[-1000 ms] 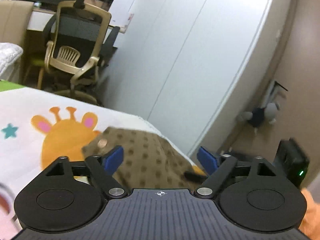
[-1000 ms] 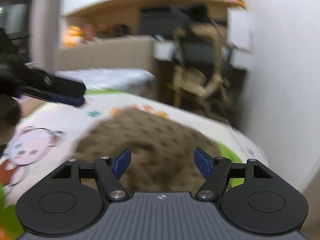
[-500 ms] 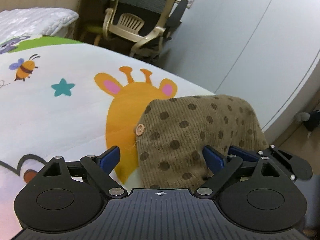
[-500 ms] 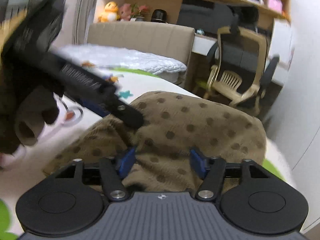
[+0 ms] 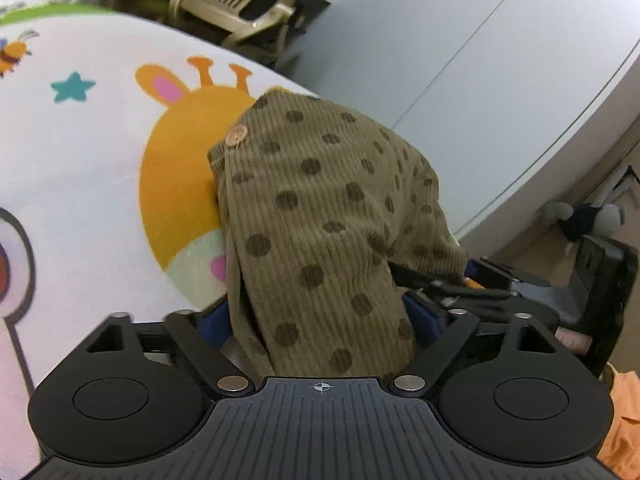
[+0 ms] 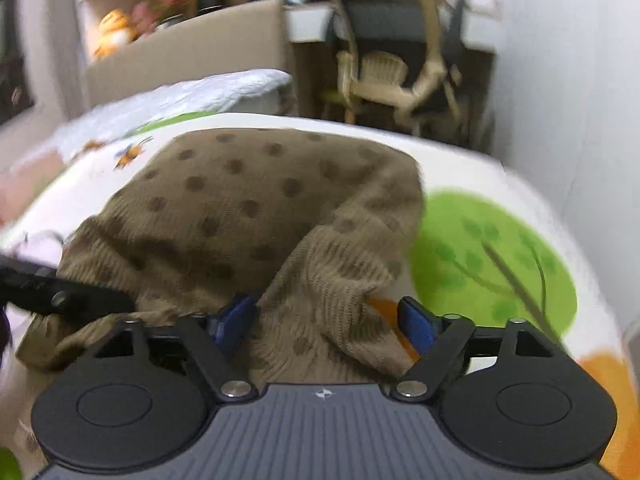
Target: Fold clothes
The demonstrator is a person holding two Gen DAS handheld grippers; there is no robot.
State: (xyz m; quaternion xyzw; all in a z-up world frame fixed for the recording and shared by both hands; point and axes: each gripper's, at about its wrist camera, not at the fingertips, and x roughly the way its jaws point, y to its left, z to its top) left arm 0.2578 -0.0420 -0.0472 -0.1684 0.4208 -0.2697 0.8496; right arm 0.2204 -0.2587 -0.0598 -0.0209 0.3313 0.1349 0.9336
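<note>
I was at the gripping step of the fold. The brown dotted garment (image 5: 320, 216) lay bunched near the bed's edge on the side towards the wardrobe, on the cartoon bedspread (image 5: 80, 168), partly covering its printed giraffe.

My left gripper (image 5: 320, 320) had its jaws wide, and they had just been closing, with a thick fold of the cloth between them; the pads did not look to be pressing yet. My right gripper (image 6: 324, 320) also stood wide, ribbed cloth lying between its blue fingers (image 6: 236, 316), loose rather than pinched, I judged.

Next, I reckoned, both had to close on their edges and lift together so the cloth could be spread flat.

The two grippers sat close together and could foul each other. A beige chair (image 5: 224, 4) and a grey wardrobe (image 5: 460, 60) stood beyond the bed, well apart. An orange cloth (image 5: 624, 420) showed beside the left gripper.
</note>
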